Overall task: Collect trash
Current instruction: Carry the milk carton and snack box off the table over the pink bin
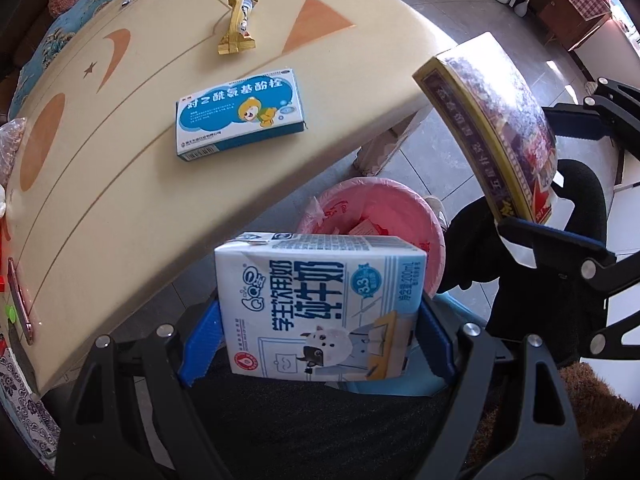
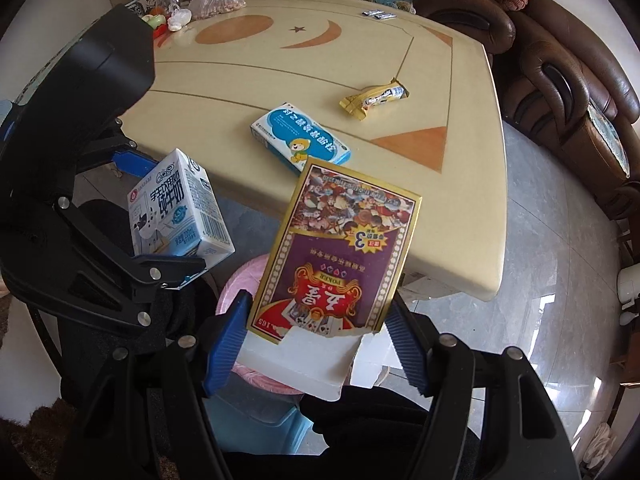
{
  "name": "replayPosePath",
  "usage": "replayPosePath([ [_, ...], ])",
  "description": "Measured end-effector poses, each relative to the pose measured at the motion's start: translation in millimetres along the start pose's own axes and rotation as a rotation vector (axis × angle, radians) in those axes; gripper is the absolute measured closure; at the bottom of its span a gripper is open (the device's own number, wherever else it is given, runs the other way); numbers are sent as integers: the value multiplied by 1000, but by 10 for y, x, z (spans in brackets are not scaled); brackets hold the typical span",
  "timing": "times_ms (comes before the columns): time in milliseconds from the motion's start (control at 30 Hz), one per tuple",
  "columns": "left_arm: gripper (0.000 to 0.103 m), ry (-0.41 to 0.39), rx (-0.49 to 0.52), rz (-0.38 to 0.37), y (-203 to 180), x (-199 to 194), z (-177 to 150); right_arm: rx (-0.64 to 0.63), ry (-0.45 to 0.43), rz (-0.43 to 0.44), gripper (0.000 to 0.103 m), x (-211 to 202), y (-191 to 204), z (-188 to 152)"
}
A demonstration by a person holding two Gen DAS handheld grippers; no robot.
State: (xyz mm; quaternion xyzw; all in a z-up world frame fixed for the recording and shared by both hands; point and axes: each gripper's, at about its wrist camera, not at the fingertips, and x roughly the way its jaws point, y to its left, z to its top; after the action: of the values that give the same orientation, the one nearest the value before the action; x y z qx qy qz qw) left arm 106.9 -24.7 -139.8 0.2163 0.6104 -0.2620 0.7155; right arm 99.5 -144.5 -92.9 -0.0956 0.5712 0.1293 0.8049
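Observation:
My left gripper point(image 1: 320, 330) is shut on a white and blue milk carton point(image 1: 320, 304), held off the table's edge above a pink-lined trash bin point(image 1: 380, 208). The carton also shows in the right wrist view point(image 2: 176, 212). My right gripper point(image 2: 320, 336) is shut on a purple and gold poker card box point(image 2: 340, 248), also held over the bin point(image 2: 240, 280); the box shows in the left wrist view point(image 1: 492, 128). On the cream table point(image 1: 100, 200) lie a blue and white medicine box point(image 1: 238, 114) and a gold snack wrapper point(image 1: 238, 26).
Two small silver packets point(image 2: 378, 14) lie at the table's far edge. A plastic bag of nuts point(image 2: 218, 0) and jars stand at the far left corner. A brown leather sofa point(image 2: 560, 80) runs along the right. A cardboard box point(image 1: 384, 148) sits under the table.

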Motion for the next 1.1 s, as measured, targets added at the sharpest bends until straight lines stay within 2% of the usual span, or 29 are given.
replayPosePath([
  [200,21,36,14,-56,-161,417,-196,22,33,10,37,313,56,-241],
  [333,21,66,13,-90,-209,662,-280,21,51,-15,37,533,78,-377],
  [433,21,75,23,-80,-232,816,-310,25,68,-31,37,698,78,-444],
  [667,21,111,26,-117,-268,1200,-381,56,109,-28,37,1096,66,-620],
  [900,21,196,15,-153,-347,1753,-398,104,170,-18,37,1518,-44,-724],
  [1100,21,240,-9,-157,-347,2037,-369,120,205,-14,37,1814,-89,-759],
])
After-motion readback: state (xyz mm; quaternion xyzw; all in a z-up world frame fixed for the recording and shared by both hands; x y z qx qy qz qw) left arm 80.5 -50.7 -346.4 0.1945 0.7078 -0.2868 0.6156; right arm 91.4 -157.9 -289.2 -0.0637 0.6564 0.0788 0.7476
